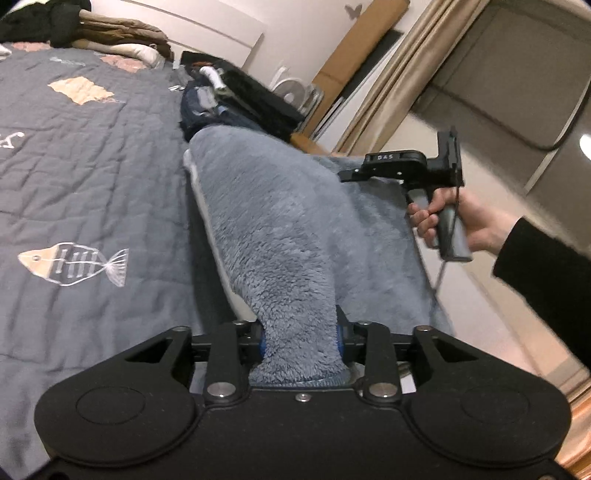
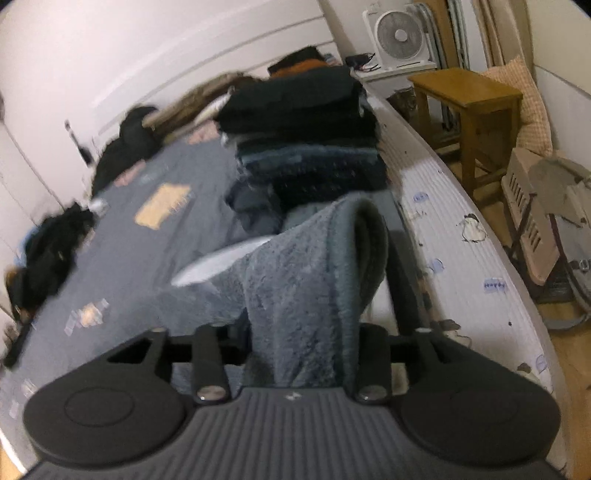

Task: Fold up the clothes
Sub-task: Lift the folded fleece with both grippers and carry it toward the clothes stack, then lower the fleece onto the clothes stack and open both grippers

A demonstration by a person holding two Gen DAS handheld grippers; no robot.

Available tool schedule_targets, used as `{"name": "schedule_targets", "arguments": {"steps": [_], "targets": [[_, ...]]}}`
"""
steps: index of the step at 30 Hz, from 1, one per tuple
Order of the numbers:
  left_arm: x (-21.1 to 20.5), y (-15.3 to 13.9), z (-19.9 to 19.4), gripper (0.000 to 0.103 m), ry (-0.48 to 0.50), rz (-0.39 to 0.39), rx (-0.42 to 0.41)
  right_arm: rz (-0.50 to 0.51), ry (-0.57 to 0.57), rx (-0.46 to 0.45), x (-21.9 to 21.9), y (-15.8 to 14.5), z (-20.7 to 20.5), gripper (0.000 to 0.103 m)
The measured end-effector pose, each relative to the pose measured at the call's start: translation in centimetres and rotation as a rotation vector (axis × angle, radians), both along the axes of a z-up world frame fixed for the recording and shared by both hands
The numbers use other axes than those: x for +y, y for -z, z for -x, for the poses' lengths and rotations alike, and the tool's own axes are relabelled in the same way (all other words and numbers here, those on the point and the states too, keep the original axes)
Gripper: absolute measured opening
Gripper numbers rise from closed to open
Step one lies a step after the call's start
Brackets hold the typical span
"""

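Observation:
A fluffy blue-grey garment [image 1: 273,229] lies partly lifted over the grey quilt [image 1: 92,177] of a bed. My left gripper [image 1: 301,343] is shut on one bunched end of it, and the fabric stretches away toward the far side. The right gripper [image 1: 351,176], held by a hand [image 1: 443,218], grips the garment's far edge. In the right wrist view the same fleece garment [image 2: 306,280] is pinched in my right gripper [image 2: 303,354], draped up in a fold; its fingertips are buried in the pile.
A stack of folded dark clothes [image 2: 306,140] sits just beyond the garment on the bed. Loose dark clothes [image 2: 48,251] lie at the bed's far side. Beside the bed stand a wooden stool [image 2: 469,99], a fan [image 2: 400,35] and curtains [image 1: 399,74].

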State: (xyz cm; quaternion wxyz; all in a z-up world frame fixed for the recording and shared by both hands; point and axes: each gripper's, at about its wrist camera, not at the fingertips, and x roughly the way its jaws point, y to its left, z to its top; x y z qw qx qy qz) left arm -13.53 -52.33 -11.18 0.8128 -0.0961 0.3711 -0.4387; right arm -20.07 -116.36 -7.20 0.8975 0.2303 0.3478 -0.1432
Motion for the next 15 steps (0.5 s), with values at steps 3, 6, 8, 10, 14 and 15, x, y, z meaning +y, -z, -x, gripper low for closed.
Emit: {"name": "schedule_targets", "arguments": {"steps": [3,6,8,10,14,15], "targets": [[-0.3,-0.6,0.7,0.061,-0.018,-0.07,-0.07,0.123,0.006,0.021,0.3,-0.4,0.8,0.071],[-0.1,-1.8,1.6,0.067,-0.019,-0.127,-0.142,0.247,0.012,0.042,0.6,-0.8,1.5,0.079],[0.5,-2.9,2.5,0.069,-0.025,-0.159,-0.201,0.3,0.023,0.031,0.7,-2.0,3.1,0.079],[1.1,-4.2,3.3,0.069,-0.039,-0.163,-0.254,0.336,0.027,-0.003,0.9,-3.4,5.1,0.08],[1.4,-6.9,4.5,0.069,-0.048,-0.118,-0.335,0.348,-0.04,-0.115,5.0,-5.4,10.7,0.08],[1.2,-7.4,4.8,0.069,-0.042,-0.101,-0.347,0.336,-0.07,-0.142,6.6,-5.2,12.2,0.08]]}}
